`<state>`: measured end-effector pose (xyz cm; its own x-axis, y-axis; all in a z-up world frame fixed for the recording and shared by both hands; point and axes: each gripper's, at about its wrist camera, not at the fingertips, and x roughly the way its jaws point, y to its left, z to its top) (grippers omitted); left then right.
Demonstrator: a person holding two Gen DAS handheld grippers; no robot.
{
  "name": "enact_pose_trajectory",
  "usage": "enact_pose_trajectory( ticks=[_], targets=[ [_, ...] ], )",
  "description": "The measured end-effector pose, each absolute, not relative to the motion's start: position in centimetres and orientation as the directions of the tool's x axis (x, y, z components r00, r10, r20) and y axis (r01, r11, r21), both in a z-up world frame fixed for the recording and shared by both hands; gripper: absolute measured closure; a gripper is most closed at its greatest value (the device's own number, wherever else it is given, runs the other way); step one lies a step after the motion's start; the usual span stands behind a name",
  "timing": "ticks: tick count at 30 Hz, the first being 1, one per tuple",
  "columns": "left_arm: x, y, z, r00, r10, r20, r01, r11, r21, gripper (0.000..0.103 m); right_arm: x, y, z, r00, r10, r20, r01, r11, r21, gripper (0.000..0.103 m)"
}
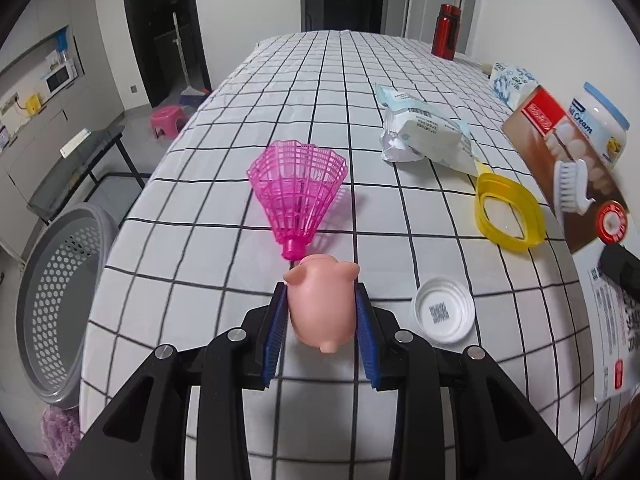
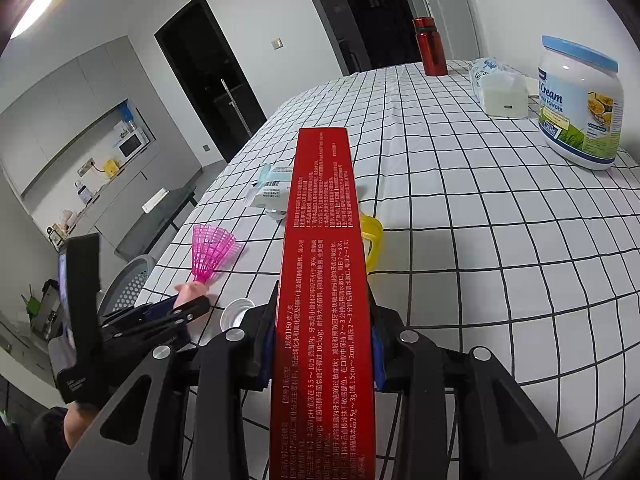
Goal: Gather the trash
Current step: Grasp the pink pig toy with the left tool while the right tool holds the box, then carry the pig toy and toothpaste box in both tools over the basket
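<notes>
A pink pig toy (image 1: 322, 312) lies on the checked tablecloth (image 1: 320, 100) between the blue pads of my left gripper (image 1: 322, 292), which is shut on its sides. Just beyond its snout lies a pink plastic shuttlecock (image 1: 298, 196). The right wrist view shows my right gripper (image 2: 323, 300) shut on a long red toothpaste box (image 2: 322, 260) held above the table. A white cap (image 1: 443, 314), a yellow plastic ring (image 1: 508, 212) and a crumpled wipes packet (image 1: 424, 136) lie to the right. In that right wrist view my left gripper (image 2: 188, 304) sits low on the left, over the pig.
A grey perforated basket (image 1: 56, 300) stands on the floor off the table's left edge. At the far right of the table are a red bottle (image 2: 430, 46), a tissue pack (image 2: 500, 88) and a large cream-powder jar (image 2: 580, 104). A person's hand is at the lower left in the right wrist view.
</notes>
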<state>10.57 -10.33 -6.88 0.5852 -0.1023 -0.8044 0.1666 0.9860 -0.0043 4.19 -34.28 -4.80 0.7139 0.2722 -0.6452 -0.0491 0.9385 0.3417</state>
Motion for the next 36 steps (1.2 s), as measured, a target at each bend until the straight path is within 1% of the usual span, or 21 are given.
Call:
enact_pose_trajectory(
  ticks=[11, 16, 22, 29, 36],
  targets=[
    [7.7, -7.6, -3.8, 0.638, -0.13, -0.759, 0.181, 0.983, -0.017, 0.07, 3.0, -32.4, -4.3, 0.711, 0.282, -0.644, -0.046, 0.933, 0.357, 0.069],
    [6.6, -5.3, -2.5, 0.667, -0.146, -0.731, 0.183, 0.983, -0.029, 0.07, 2.6, -29.5, -3.3, 0.709, 0.288, -0.644, -0.07, 0.937, 0.342, 0.069],
    [6.0, -0.9, -1.9, 0.681, -0.147, -0.717, 0.162, 0.986, -0.048, 0.07, 3.1, -24.4, -2.3, 0.692, 0.316, -0.648, -0.134, 0.939, 0.316, 0.069],
    [5.8, 6.7, -2.1, 0.693, -0.086, -0.716, 0.068, 0.996, -0.053, 0.07, 4.7, -16.8, -2.2, 0.638, 0.393, -0.662, -0.249, 0.919, 0.306, 0.069],
    [6.1, 13.7, -3.2, 0.685, -0.003, -0.729, -0.043, 0.998, -0.045, 0.07, 6.9, -8.3, -3.4, 0.54, 0.477, -0.694, -0.367, 0.875, 0.315, 0.069]
  ],
)
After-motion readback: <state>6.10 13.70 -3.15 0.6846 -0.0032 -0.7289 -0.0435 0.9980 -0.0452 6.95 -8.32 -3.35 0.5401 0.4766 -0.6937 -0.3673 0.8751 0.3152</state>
